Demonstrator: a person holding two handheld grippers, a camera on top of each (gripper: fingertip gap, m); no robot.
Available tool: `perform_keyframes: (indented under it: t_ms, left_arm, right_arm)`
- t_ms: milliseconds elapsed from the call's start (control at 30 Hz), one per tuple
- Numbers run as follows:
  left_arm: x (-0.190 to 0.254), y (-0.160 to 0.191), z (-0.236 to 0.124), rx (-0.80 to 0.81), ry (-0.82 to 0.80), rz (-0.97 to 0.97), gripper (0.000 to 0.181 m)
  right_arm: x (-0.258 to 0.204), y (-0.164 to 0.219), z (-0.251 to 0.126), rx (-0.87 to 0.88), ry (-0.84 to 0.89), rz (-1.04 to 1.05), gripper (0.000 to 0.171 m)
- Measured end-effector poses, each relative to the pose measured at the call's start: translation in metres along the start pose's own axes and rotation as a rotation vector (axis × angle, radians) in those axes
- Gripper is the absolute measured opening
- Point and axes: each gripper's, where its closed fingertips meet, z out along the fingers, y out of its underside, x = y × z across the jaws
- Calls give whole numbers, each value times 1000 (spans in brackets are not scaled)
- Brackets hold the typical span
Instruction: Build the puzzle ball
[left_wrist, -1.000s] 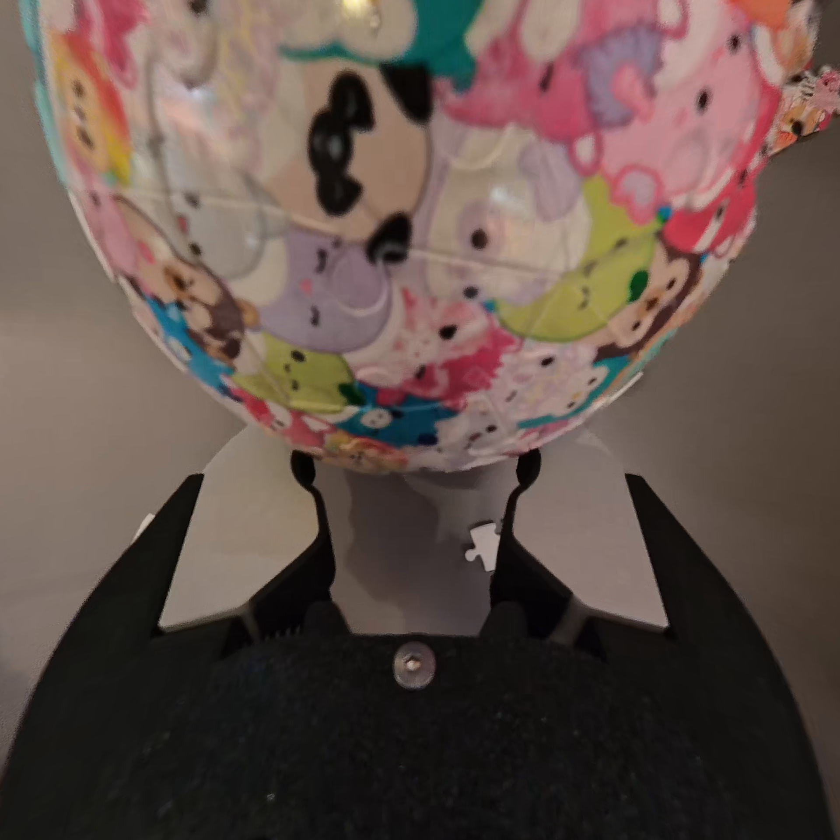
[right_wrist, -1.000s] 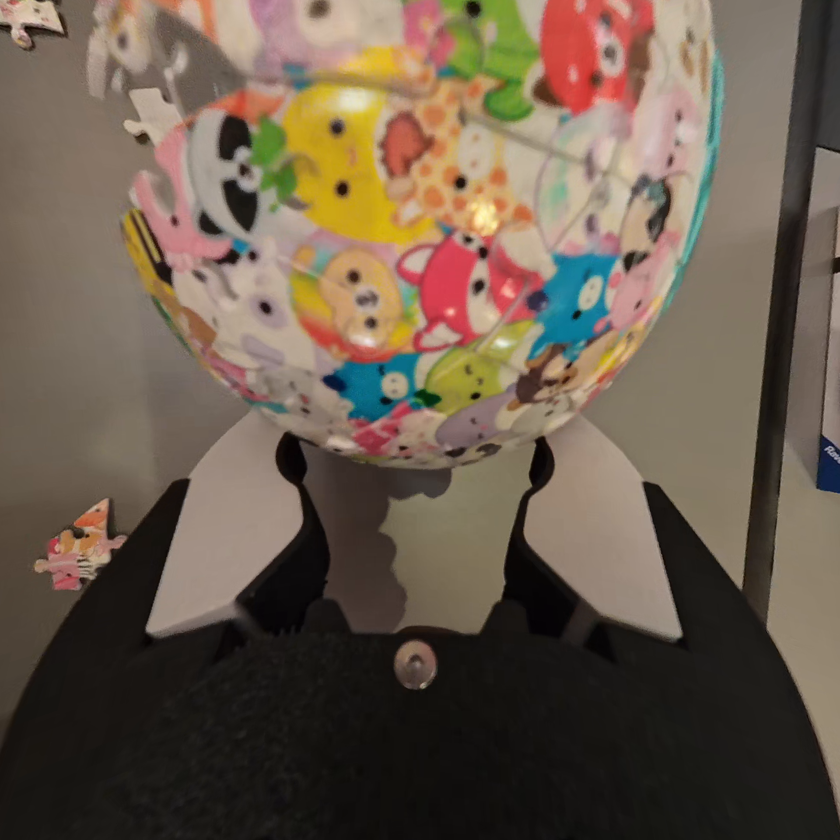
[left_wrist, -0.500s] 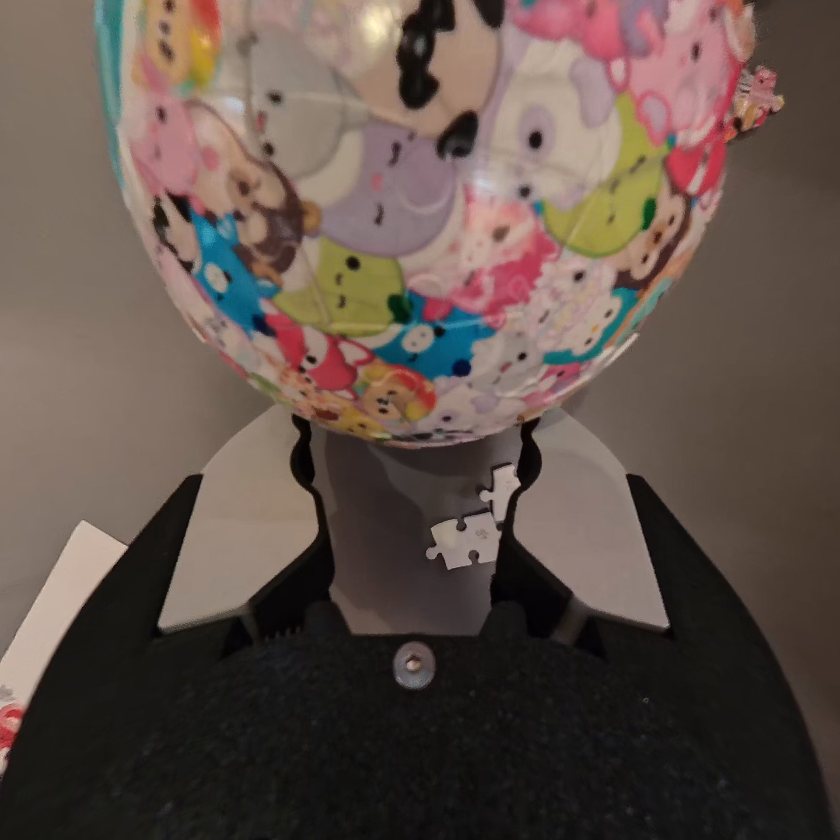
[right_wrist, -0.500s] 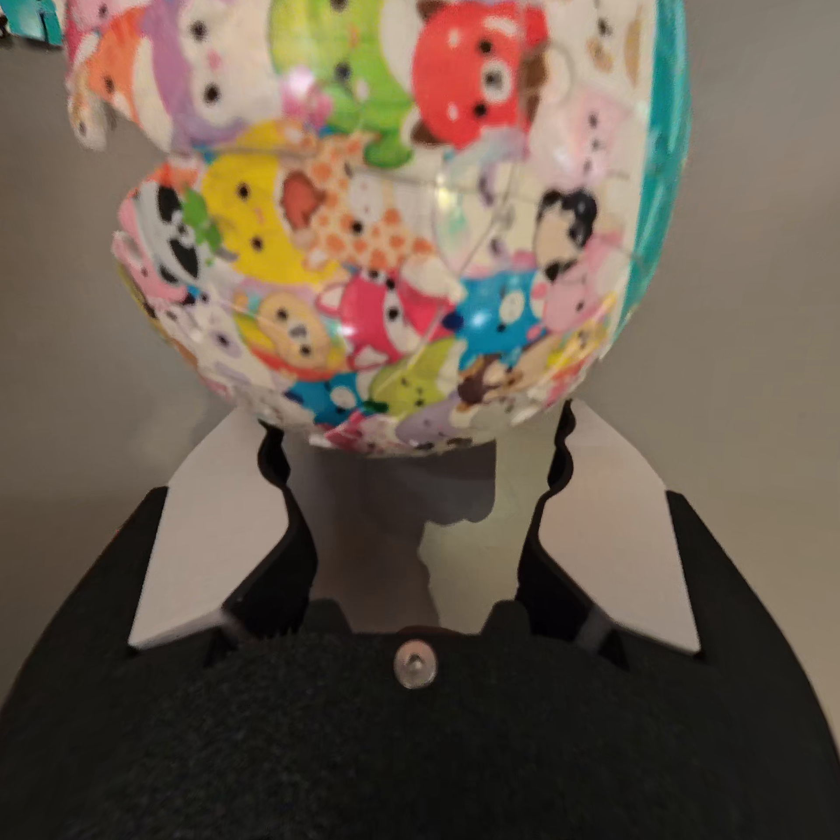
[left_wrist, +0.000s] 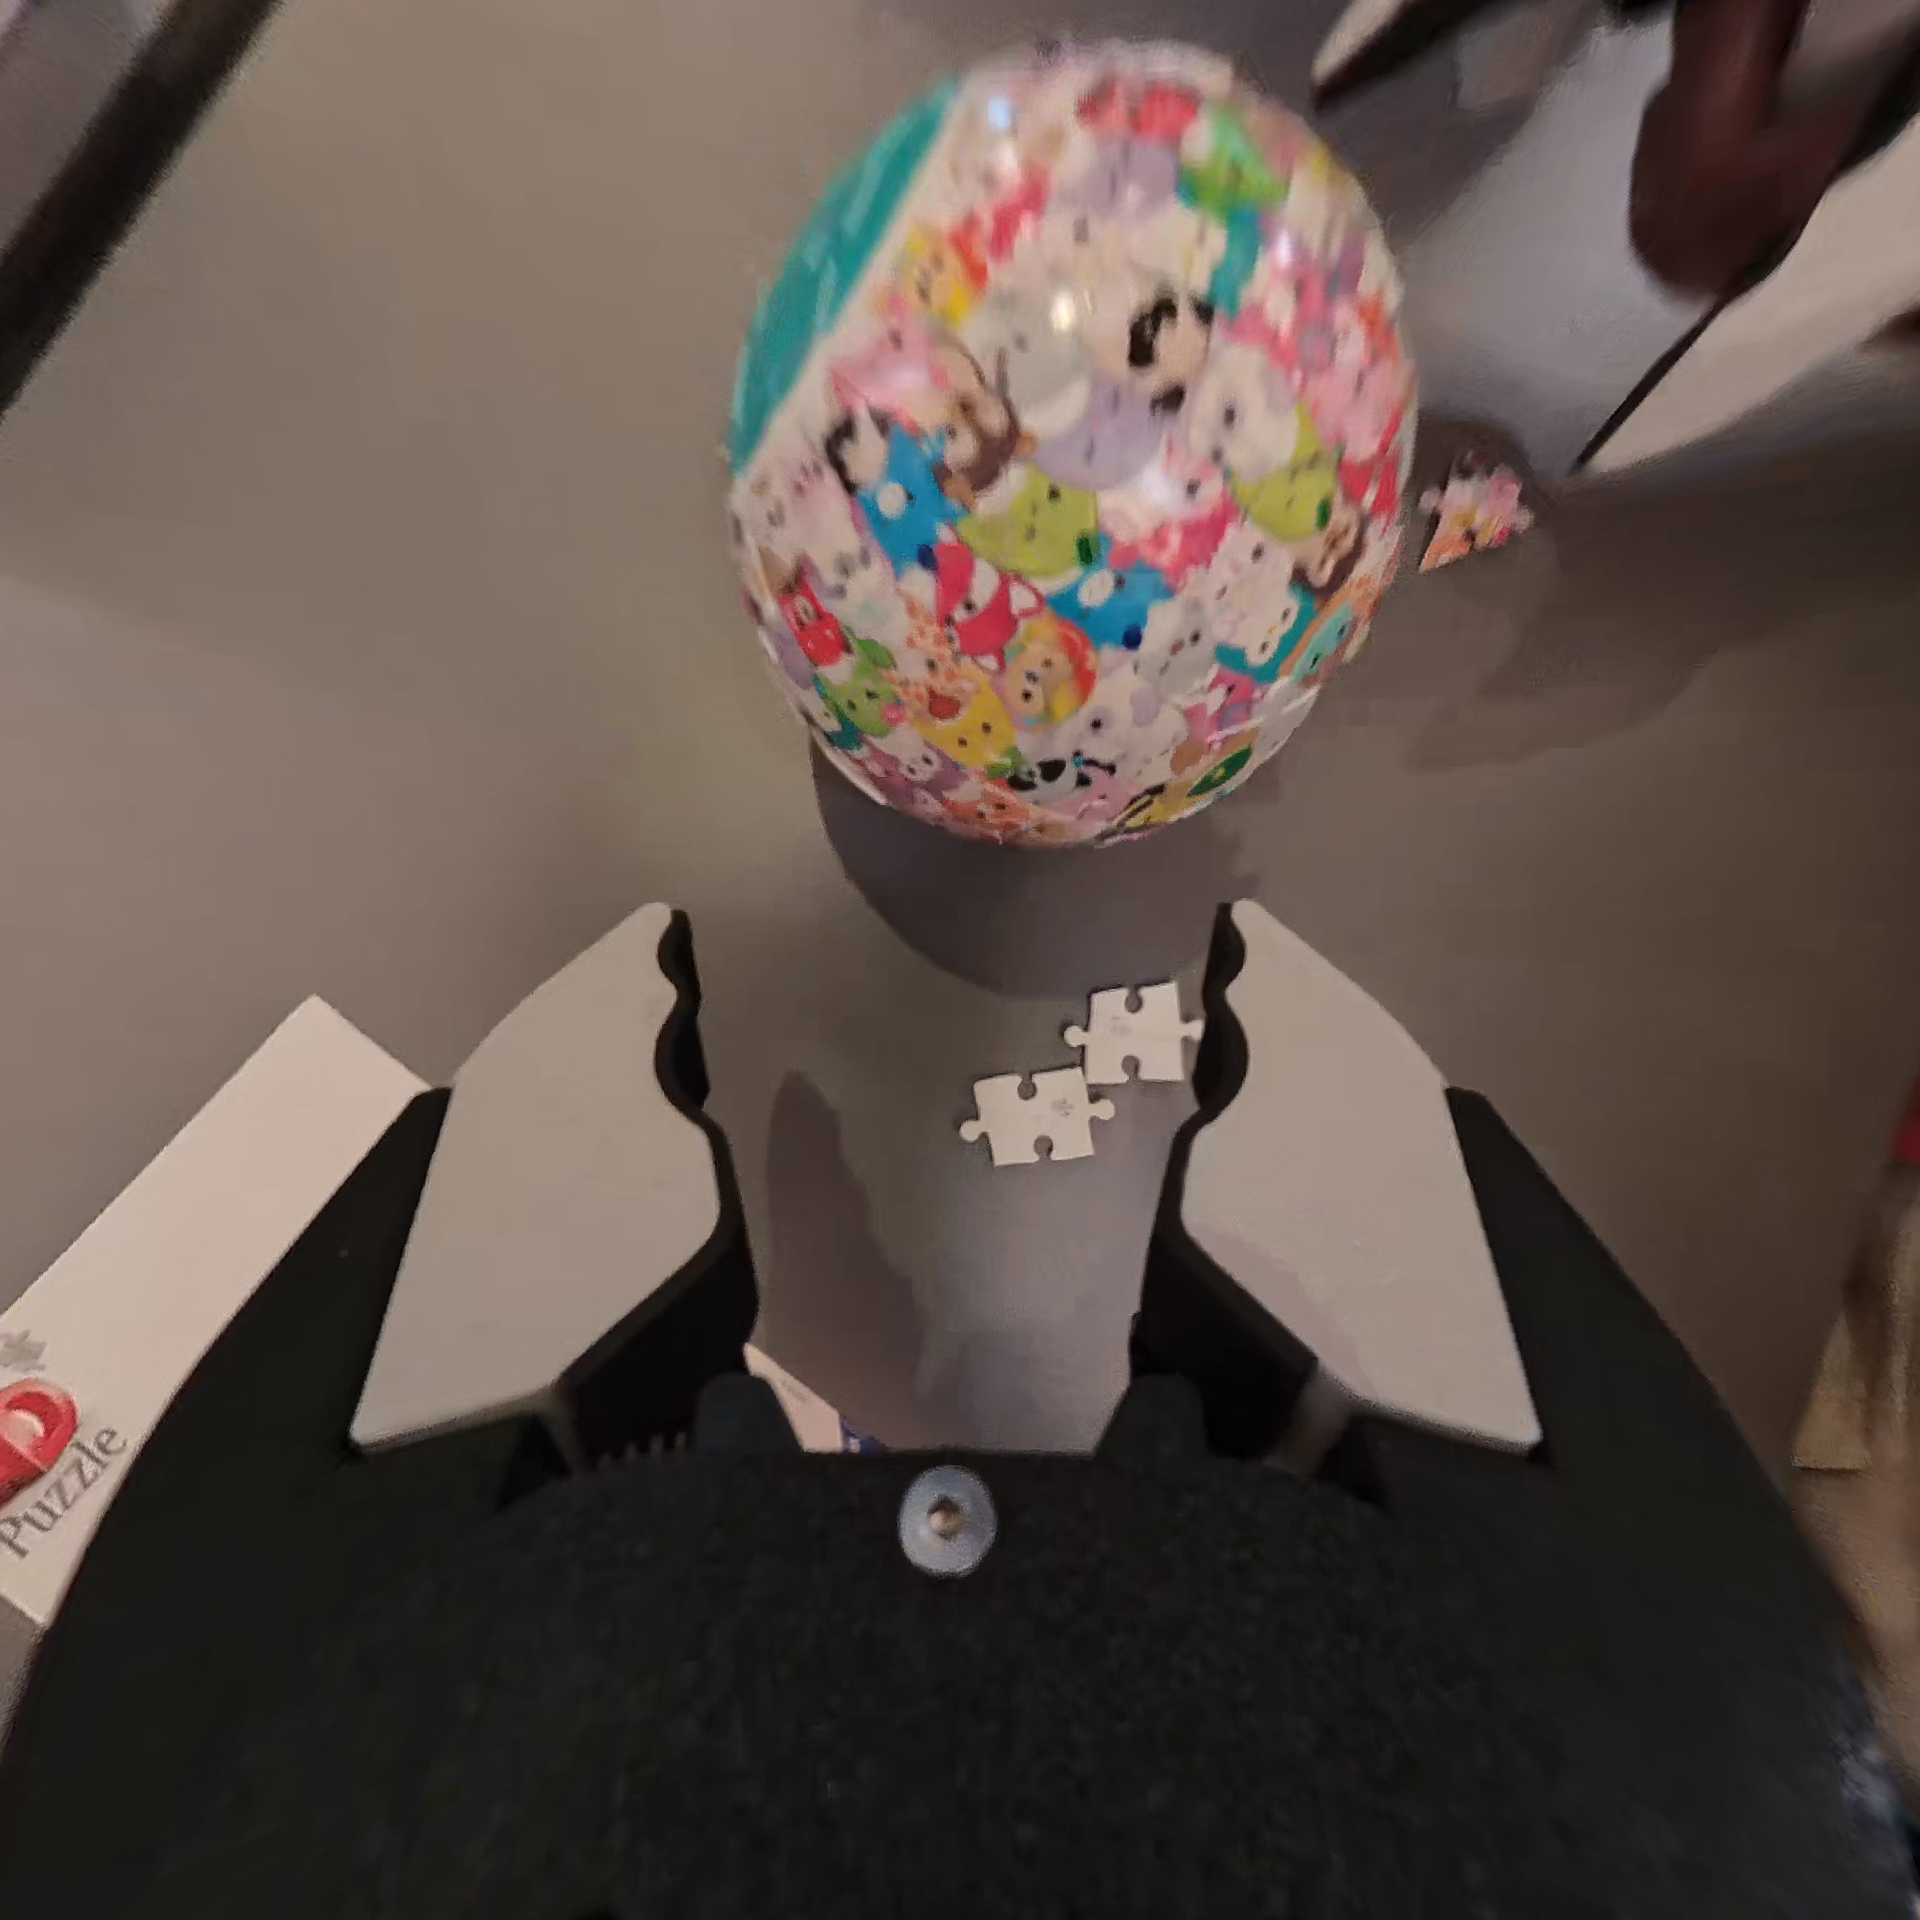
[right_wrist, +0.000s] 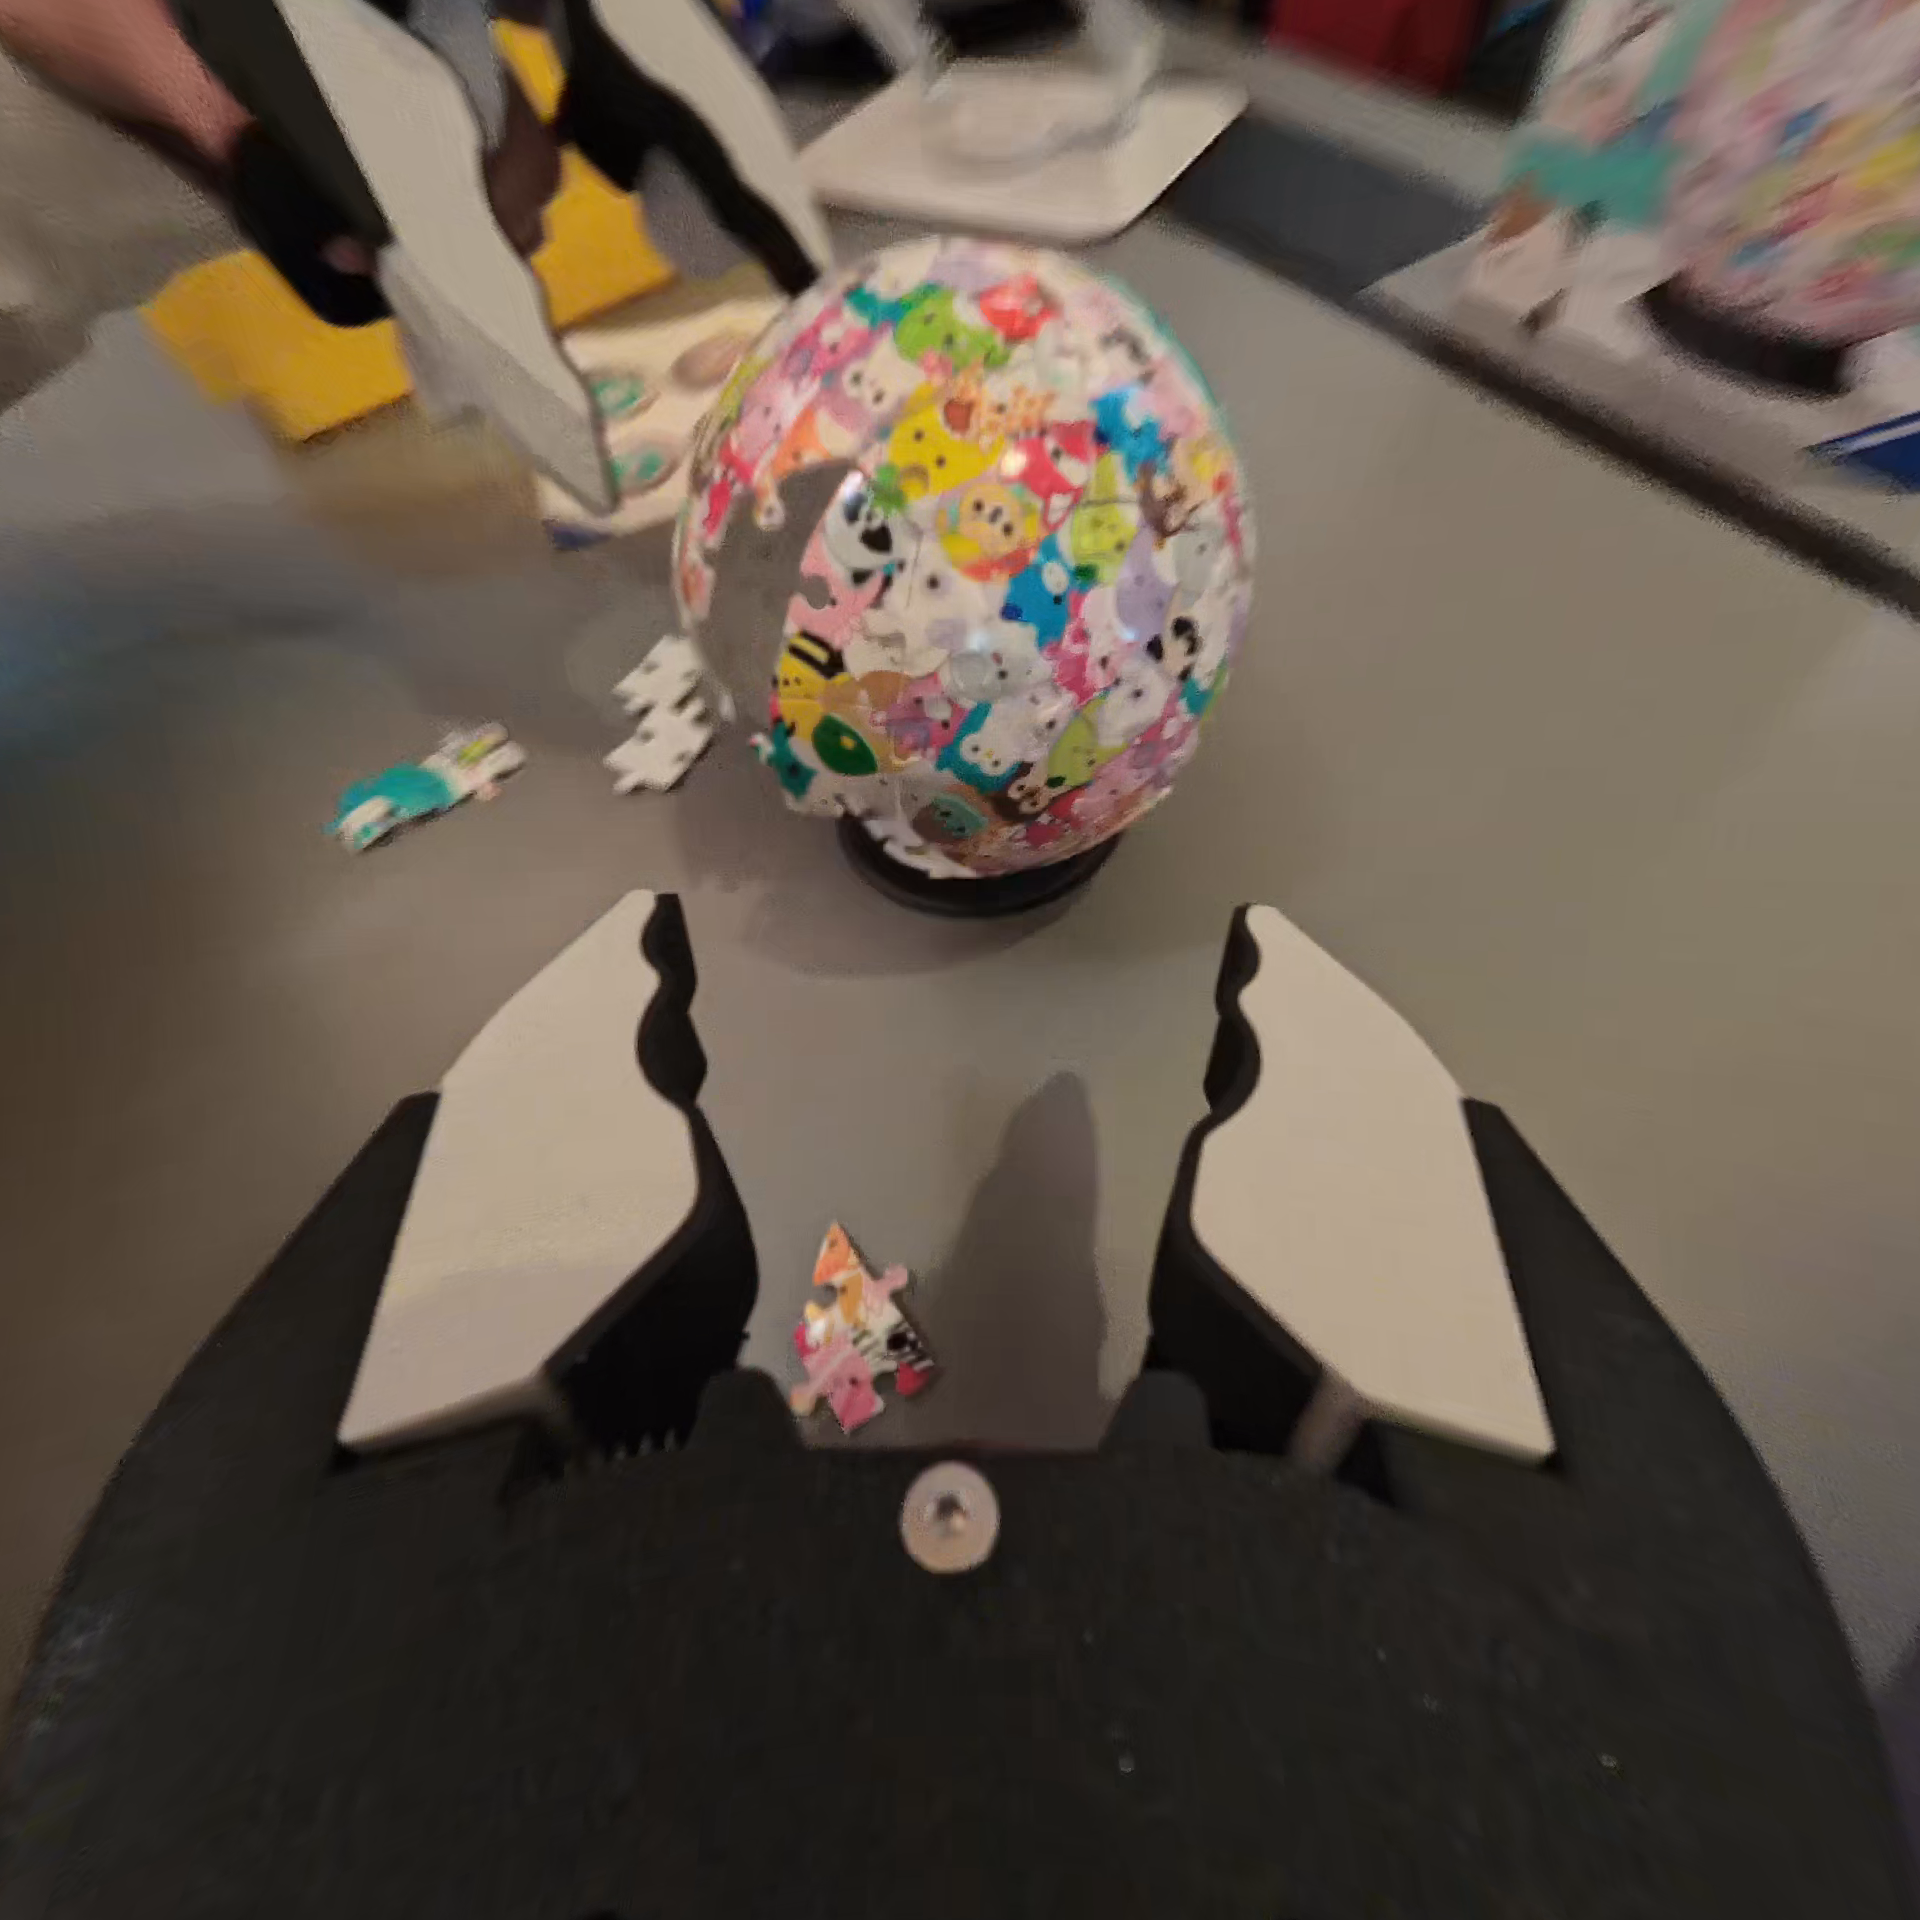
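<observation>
Left wrist view: left hand-held gripper wide, empty, puzzle ball beyond on grey surface; right wrist view: right hand-held gripper wide, empty, ball on black stand, gap on its left

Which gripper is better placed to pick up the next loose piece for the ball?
Probably right: open, a coloured piece lies face up between its fingers. The left has only face-down pieces.

Hobby table (loose puzzle pieces)
</observation>
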Motion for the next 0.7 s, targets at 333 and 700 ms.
perform_keyframes:
  t_ms: [333, 700]
  left_arm:
    - [-3, -39, -28, 501, -83, -267, 91]
    - [2, -63, -2, 420, 402, -212, 102]
  right_arm:
    - [-26, -33, 7, 201, 660, -207, 67]
    - [-6, -40, 21, -12, 999, -321, 50]
